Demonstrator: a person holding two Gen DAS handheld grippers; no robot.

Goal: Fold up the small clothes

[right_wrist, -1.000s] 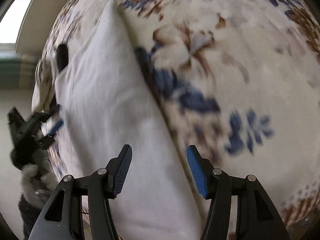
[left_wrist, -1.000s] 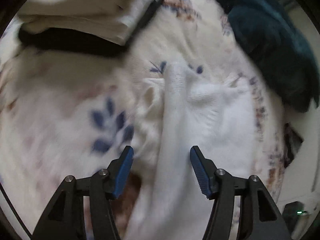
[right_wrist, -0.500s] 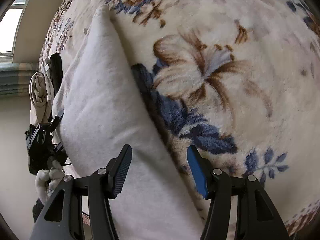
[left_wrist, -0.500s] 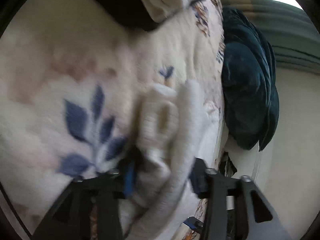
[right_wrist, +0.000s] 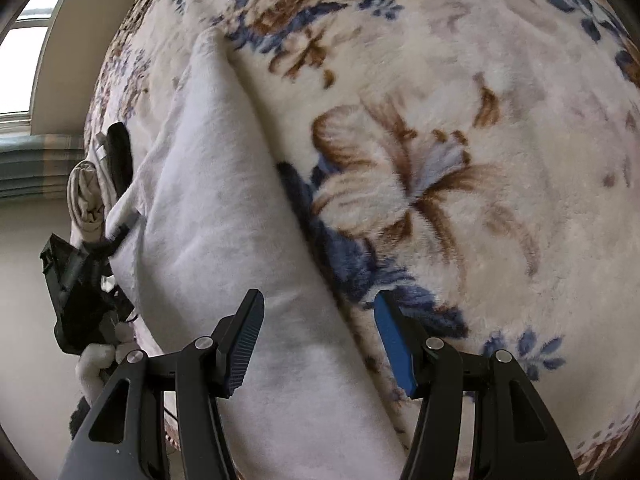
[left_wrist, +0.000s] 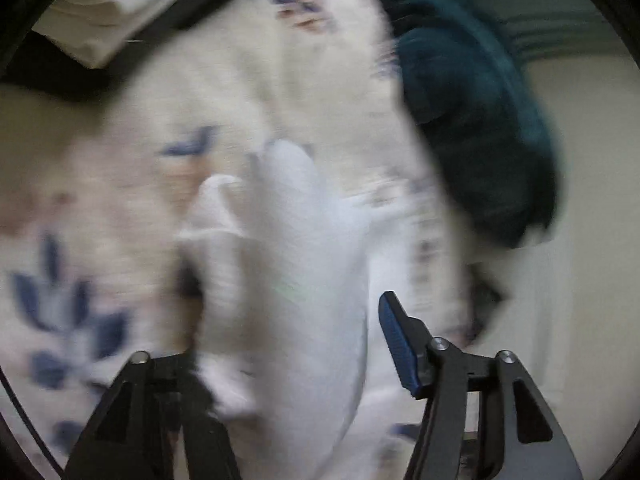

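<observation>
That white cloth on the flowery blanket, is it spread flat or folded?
Folded, at least partly: in the right wrist view the white cloth lies as a long thick band with a rounded doubled edge against the blanket. Its far end is bunched.

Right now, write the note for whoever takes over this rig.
Left tongs: have just been closing around a bunched end of the white garment; picture too blurred to confirm the grip.
Right tongs: open, empty, hovering over the garment's long edge.
Garment lies lengthwise on the floral blanket.
Done: unclear; it looks doubled lengthwise.
Left: finish folding, probably end to end.
</observation>
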